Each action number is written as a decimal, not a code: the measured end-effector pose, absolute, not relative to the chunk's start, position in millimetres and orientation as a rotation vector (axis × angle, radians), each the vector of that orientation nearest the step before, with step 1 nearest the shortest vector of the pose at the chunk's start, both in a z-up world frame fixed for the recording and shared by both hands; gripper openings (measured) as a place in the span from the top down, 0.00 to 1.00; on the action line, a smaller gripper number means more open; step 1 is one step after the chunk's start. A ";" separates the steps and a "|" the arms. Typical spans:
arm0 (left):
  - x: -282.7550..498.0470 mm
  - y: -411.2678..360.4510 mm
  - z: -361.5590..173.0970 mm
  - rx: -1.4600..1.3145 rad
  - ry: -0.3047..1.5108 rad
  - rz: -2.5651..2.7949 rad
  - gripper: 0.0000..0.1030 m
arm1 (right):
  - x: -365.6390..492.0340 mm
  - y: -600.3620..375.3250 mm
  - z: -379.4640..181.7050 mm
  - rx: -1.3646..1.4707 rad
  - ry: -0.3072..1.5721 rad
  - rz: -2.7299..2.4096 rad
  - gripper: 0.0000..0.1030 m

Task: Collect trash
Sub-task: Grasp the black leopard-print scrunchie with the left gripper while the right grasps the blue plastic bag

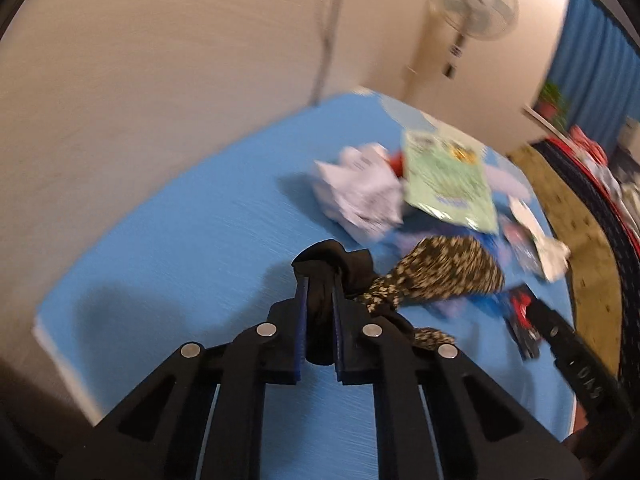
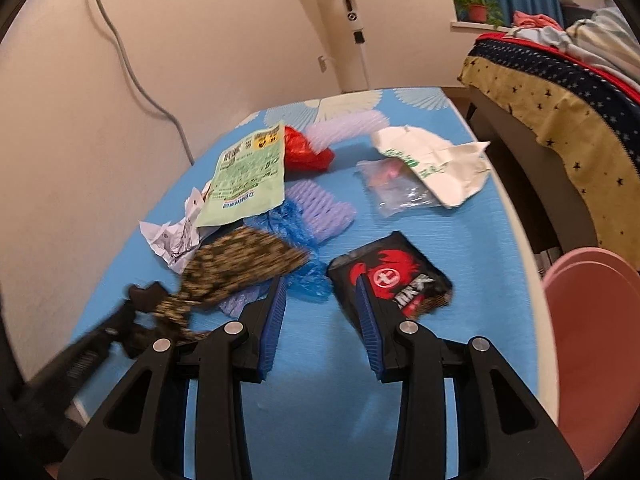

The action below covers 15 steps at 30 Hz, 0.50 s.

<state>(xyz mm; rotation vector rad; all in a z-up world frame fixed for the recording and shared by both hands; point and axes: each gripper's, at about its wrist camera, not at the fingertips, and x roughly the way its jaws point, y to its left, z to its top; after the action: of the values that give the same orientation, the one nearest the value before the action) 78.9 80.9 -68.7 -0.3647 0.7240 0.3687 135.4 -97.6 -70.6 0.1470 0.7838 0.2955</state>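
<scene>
My left gripper is clenched on the black knotted end of a cloth bundle. The bundle is soft fabric, black with a fine cream speckle, fanning out wide beyond the knot. It lies near the left edge of the tabletop, which is covered in a smooth bright blue mat.

My right gripper is released, its ribbed blue pads standing apart with nothing between them. Its right finger overlaps a black wrapper, a glossy, flat, crinkled packet with a red emblem, lying toward the right edge.

The rest of the trash is loose on the mat; none sits in a container. Just beyond the bundle is crumpled paper, white and printed, in a sharp-creased ball. A green pouch, flat and rectangular with small print, leans over it. Beside the pouch are thin, wrinkled blue plastic film and a lilac foam net with a ribbed mesh. Further back lie a scrunched red bag and a second lilac net. Toward the far right edge a torn white paper bag with green print partly covers a clear plastic bag holding something pink.

A pink rounded tub stands off the right edge; I cannot see inside it.
</scene>
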 end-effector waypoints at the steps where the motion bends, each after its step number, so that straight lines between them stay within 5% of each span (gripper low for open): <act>1: 77.8 82.8 -68.0 -0.367 0.720 0.383 0.90 | 139.1 -94.3 -73.1 0.140 0.791 0.297 0.64; 11: 77.5 86.8 -65.2 -0.379 0.726 0.400 0.90 | 164.0 -70.5 -86.6 0.053 0.858 0.305 0.67; 15: 74.8 88.8 -62.5 -0.384 0.716 0.392 0.90 | 165.4 -72.0 -90.6 0.050 0.888 0.306 0.99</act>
<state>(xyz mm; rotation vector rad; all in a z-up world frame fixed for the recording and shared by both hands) 74.8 88.8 -62.5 -0.3837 0.7163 0.3917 165.4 -72.0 -90.6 0.0504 0.8876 0.3063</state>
